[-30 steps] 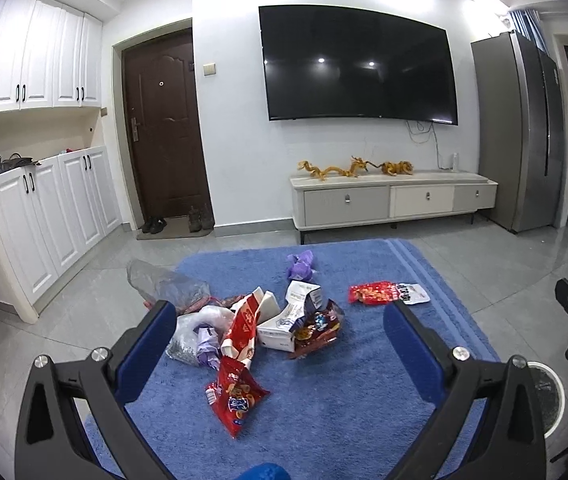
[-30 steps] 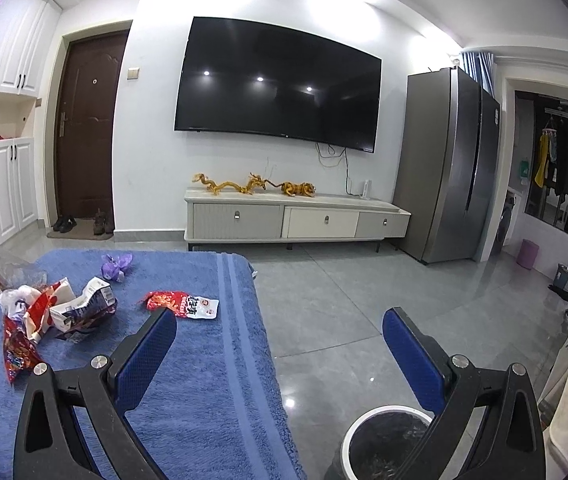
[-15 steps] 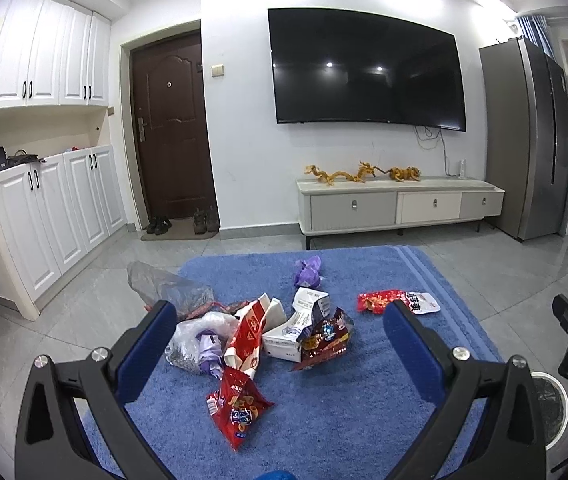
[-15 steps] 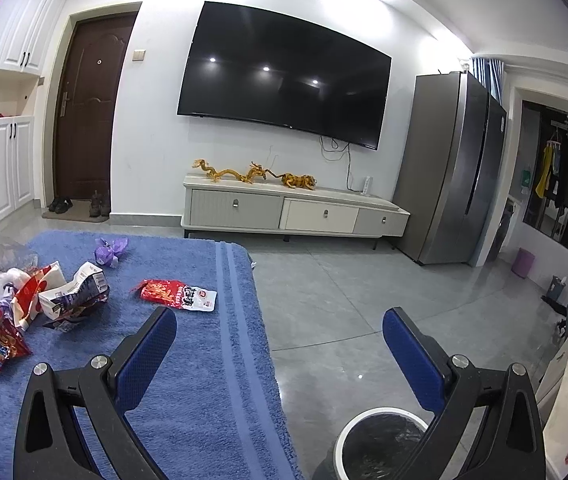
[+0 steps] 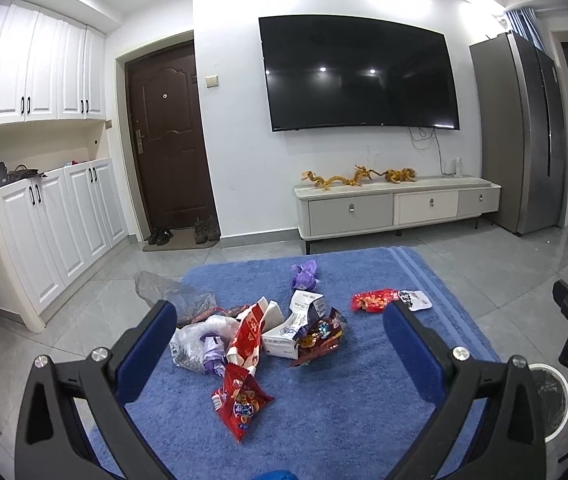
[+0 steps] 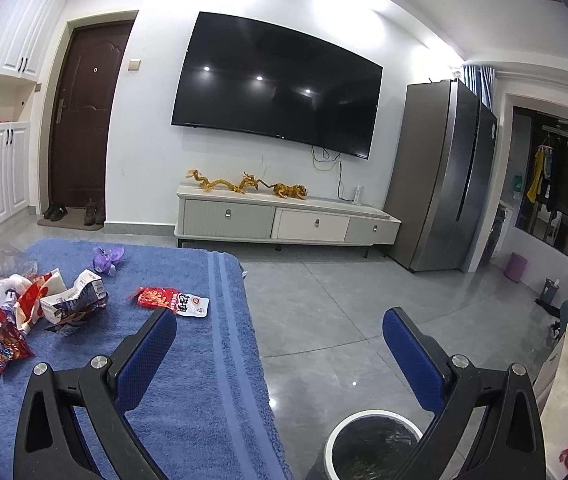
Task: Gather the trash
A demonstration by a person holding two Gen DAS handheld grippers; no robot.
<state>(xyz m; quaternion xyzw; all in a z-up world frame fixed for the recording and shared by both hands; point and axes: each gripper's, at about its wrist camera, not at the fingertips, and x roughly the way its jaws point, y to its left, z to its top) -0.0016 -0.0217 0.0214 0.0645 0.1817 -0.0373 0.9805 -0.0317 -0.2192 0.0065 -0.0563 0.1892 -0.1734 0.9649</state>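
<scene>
Two empty grippers over a littered blue rug, both with fingers spread apart.

The left gripper [image 5: 280, 336] faces the fuzzy blue pile rug [image 5: 344, 420], where crinkled trash lies heaped: a clear plastic bag [image 5: 168, 292], a glossy red snack packet [image 5: 240, 400], a crushed white carton [image 5: 296, 328], a purple wrapper [image 5: 304, 274] and, apart to the right, a flat red-and-white sachet [image 5: 388, 300]. Only the right wrist view shows fully the round white-rimmed bin with black liner [image 6: 372, 446], standing on the glossy grey tile floor [image 6: 344, 312] beside the rug, under the right gripper [image 6: 280, 336].
</scene>
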